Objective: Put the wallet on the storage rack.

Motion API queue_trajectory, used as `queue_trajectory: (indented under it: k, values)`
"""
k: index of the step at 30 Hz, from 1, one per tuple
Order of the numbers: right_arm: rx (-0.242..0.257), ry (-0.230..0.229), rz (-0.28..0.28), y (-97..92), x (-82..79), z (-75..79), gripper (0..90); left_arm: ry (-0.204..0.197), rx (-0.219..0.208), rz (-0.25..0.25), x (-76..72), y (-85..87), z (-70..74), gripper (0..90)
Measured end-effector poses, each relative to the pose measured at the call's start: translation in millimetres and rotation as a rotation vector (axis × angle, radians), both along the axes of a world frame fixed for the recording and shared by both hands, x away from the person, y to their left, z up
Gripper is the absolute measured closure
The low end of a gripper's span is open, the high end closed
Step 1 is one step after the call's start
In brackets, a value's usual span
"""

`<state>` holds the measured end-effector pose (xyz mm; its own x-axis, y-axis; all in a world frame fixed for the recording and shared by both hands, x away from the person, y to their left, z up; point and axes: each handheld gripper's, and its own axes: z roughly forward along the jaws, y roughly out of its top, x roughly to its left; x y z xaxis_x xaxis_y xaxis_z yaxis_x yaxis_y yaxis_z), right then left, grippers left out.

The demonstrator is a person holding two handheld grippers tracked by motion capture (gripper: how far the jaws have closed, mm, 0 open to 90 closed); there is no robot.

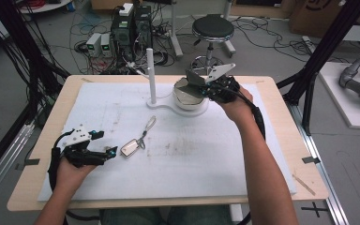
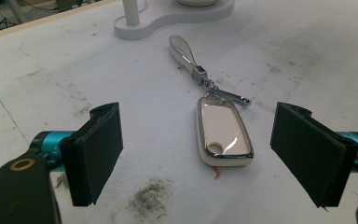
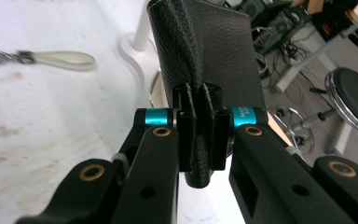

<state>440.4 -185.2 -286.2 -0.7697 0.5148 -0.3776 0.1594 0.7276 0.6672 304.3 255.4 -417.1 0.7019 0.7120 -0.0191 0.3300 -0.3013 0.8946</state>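
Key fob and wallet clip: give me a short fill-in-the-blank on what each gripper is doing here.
1. The left gripper is ____, its fingers either side of the key fob.
2. The right gripper is shut on a black leather ____.
3. The key fob's strap points toward the white ____.

Missing: open; wallet; stand

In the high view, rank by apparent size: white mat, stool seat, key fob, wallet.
1. white mat
2. stool seat, though it stands farther from the camera
3. wallet, partly hidden by the right gripper
4. key fob
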Motion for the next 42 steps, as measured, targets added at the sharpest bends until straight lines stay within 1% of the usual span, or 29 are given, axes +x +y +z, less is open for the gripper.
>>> queue_trajectory:
  k: [2,3,5,6,7,8,11,12,14,17,20,22,24,25,28,32,37,42]
  values:
    - [-0.004,0.001,-0.002,0.9,2.1,-1.7,86.1,0.000,-0.005,0.000,0.3,0.1,-0.2,16.9]
    - [-0.019,0.013,-0.003,3.6,5.8,-5.6,86.1,-0.001,-0.004,0.001,0.4,0.1,-0.1,16.9]
    - [-0.024,0.019,-0.004,4.9,7.5,-7.9,86.1,0.000,-0.004,-0.002,0.7,0.0,-0.3,16.9]
    - [-0.034,0.030,-0.003,6.8,9.2,-10.6,86.1,0.000,-0.003,-0.003,0.7,0.0,-0.4,16.9]
    - [-0.056,0.034,-0.002,10.1,11.9,-14.9,86.1,0.001,-0.002,-0.002,0.8,0.0,-0.5,16.9]
    - [-0.061,0.039,-0.002,11.3,12.7,-16.2,86.1,0.002,0.000,-0.002,0.8,0.0,-0.5,16.9]
    - [-0.069,0.040,-0.006,14.6,15.3,-19.3,86.1,0.001,-0.003,-0.002,0.3,-0.3,-0.3,16.9]
    - [-0.068,0.054,0.000,17.1,17.5,-21.6,86.1,-0.001,-0.003,-0.004,0.2,-0.4,-0.2,16.9]
    - [-0.066,0.059,0.000,18.5,18.2,-22.9,86.1,-0.001,-0.001,-0.005,0.0,-0.3,-0.1,16.9]
    - [-0.083,0.074,0.006,20.7,17.4,-23.8,86.1,0.000,-0.004,-0.005,0.0,-0.5,-0.3,16.9]
    - [-0.081,0.078,0.014,19.4,14.6,-22.4,86.1,0.002,-0.003,-0.006,0.7,-1.3,-0.7,16.9]
    - [-0.079,0.096,0.022,17.5,13.1,-21.0,86.1,0.002,-0.006,-0.007,1.0,-2.8,-1.1,16.9]
    - [-0.074,0.108,0.024,16.5,13.4,-20.8,86.1,0.000,0.001,-0.010,0.7,-3.6,-0.7,16.9]
    - [-0.072,0.112,0.029,16.3,14.4,-21.0,86.0,0.001,0.003,-0.013,0.4,-4.0,-0.4,16.9]
    - [-0.067,0.119,0.021,17.8,17.4,-22.7,86.0,-0.002,0.002,-0.013,-0.5,-4.6,-0.1,16.9]
    - [-0.083,0.124,0.015,21.1,21.0,-25.6,86.0,-0.001,0.001,-0.008,-0.2,-2.7,-0.3,16.9]
    - [-0.073,0.132,0.005,21.9,26.2,-29.2,86.0,0.001,-0.001,-0.008,0.4,-2.3,-1.1,16.9]
    - [-0.076,0.139,0.002,24.4,29.8,-32.9,86.0,0.001,-0.001,-0.008,0.4,-2.0,-0.8,16.9]
